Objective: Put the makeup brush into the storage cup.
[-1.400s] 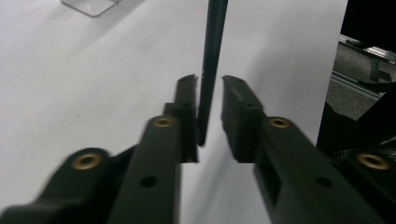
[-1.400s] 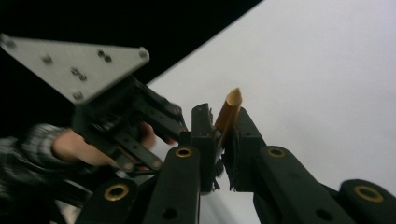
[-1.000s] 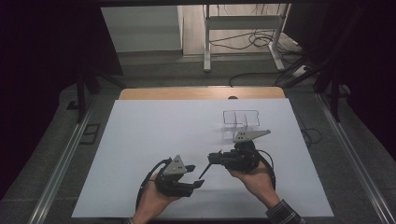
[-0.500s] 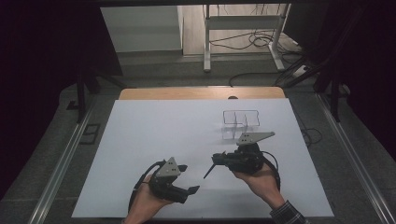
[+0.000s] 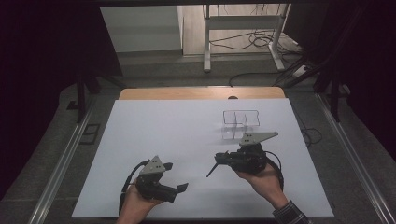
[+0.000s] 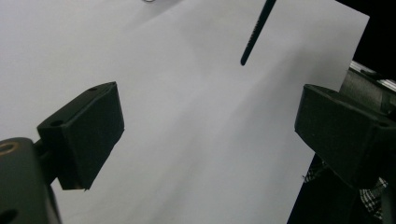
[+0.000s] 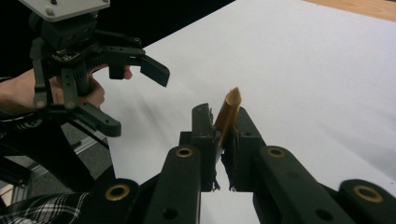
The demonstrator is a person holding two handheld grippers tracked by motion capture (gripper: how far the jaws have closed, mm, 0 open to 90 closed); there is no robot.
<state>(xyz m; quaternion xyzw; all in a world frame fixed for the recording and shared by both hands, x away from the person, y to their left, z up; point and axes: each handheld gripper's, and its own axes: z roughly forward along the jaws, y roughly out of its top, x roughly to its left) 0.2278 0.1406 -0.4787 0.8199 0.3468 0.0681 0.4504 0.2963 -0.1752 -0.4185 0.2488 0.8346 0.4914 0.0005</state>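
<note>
My right gripper (image 5: 220, 162) sits at the table's right front, shut on a thin stick (image 5: 212, 170). The stick's dark shaft points left and toward the person. In the right gripper view its tan end (image 7: 229, 112) stands up between the closed jaws of my right gripper (image 7: 222, 128). My left gripper (image 5: 176, 177) is at the left front, open and holding nothing, a hand's width left of the stick's tip. From the left gripper view, the left gripper (image 6: 210, 135) spreads wide over bare white sheet, with the dark stick (image 6: 256, 30) farther off. The left gripper (image 7: 135, 98) also appears open in the right gripper view.
A white sheet (image 5: 163, 130) covers the table, with a wooden strip (image 5: 201, 92) at the far edge. A clear compartmented holder (image 5: 240, 122) stands just behind the right gripper. Metal rails (image 5: 60, 168) run along the table's sides. Cables and a frame (image 5: 243, 32) lie on the floor beyond.
My left gripper has drawn back to the left and toward the person, away from the stick's tip. The right gripper has stayed almost still with the stick.
</note>
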